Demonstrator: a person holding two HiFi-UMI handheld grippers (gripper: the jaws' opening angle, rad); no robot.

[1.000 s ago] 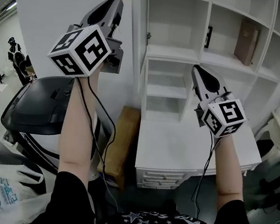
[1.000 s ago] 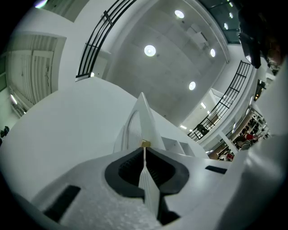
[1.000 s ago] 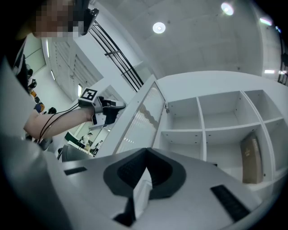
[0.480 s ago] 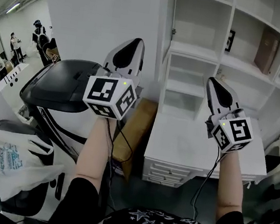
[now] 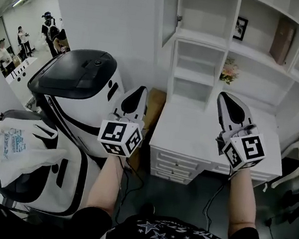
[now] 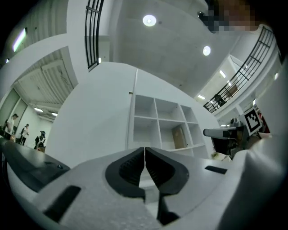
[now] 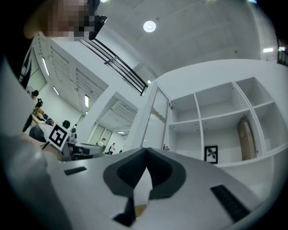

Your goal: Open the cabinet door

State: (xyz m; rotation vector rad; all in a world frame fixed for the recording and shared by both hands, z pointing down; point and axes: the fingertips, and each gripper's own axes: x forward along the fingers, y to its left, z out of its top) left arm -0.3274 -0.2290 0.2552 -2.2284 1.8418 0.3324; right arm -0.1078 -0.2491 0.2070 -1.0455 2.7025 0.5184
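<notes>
The white cabinet (image 5: 214, 48) is a shelf unit with open compartments. Its door (image 5: 168, 14) stands swung out at the unit's left edge, seen nearly edge-on; it shows as a glossy panel (image 7: 155, 121) in the right gripper view. My left gripper (image 5: 137, 90) is low, below the door, between the machine and the desk. Its jaws (image 6: 144, 150) are shut with nothing in them. My right gripper (image 5: 227, 97) hovers over the desk top, well below the shelves, jaws (image 7: 146, 152) shut and empty. Neither gripper touches the door.
A white desk with drawers (image 5: 190, 144) stands under the shelves. A big white-and-black machine (image 5: 76, 89) and a plastic bag (image 5: 18, 147) fill the left. A cardboard box (image 5: 155, 101) leans beside the desk. Book (image 5: 282, 40), picture frame (image 5: 240, 28), flowers (image 5: 229, 72) sit on shelves.
Both grippers have come down, away from the door and shelves. The left one dropped far, from beside the door to next to the machine. Both stayed shut.
</notes>
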